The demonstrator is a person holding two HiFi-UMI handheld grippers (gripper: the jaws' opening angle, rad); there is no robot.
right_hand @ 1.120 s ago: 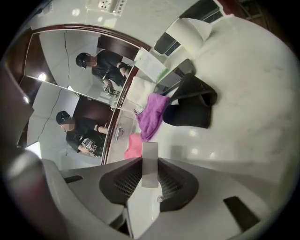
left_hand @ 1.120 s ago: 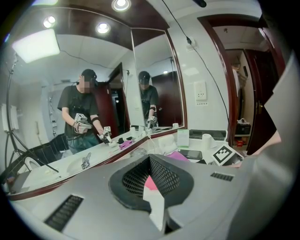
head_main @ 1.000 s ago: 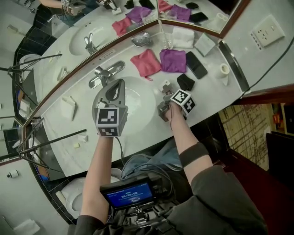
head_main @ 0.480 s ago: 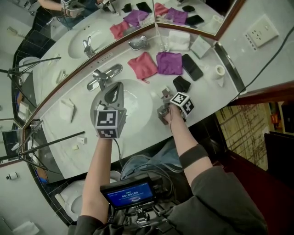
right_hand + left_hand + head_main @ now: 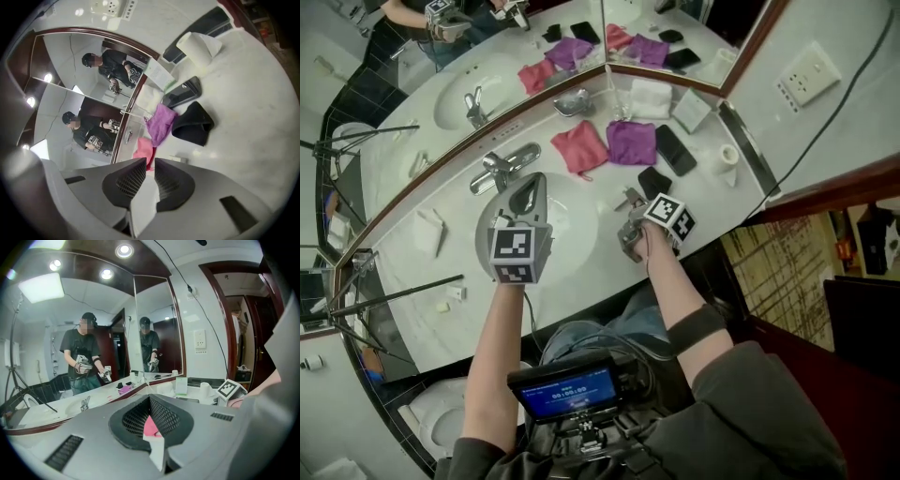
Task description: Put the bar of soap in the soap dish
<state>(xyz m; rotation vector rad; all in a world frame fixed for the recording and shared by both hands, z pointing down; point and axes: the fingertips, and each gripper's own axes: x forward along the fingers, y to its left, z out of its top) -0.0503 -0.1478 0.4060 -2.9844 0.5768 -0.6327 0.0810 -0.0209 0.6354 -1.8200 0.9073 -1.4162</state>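
Note:
My left gripper [image 5: 535, 180] hangs shut and empty over the white sink basin [image 5: 572, 220]; its jaws [image 5: 150, 399] meet at the tips. My right gripper [image 5: 628, 197] hovers over the counter just right of the basin. Its jaws [image 5: 150, 160] are closing, with a narrow gap and nothing between them. A small white block [image 5: 179, 160] lies on the counter just beyond the right jaw; I cannot tell whether it is the soap. A shiny metal dish [image 5: 570, 101] sits by the mirror behind the faucet [image 5: 502, 167]. A white rectangular bar [image 5: 428, 230] lies left of the sink.
Behind the basin lie a pink cloth [image 5: 579, 146], a purple cloth [image 5: 631, 141], a black phone [image 5: 674, 149] and a black pouch [image 5: 653, 180]. A folded white towel [image 5: 651, 97] and a paper roll [image 5: 728, 155] stand further back. Tripod legs [image 5: 389, 291] cross the left side.
The right gripper has lifted a little off the counter and its jaws have narrowed. The left gripper stays shut over the basin, slightly higher.

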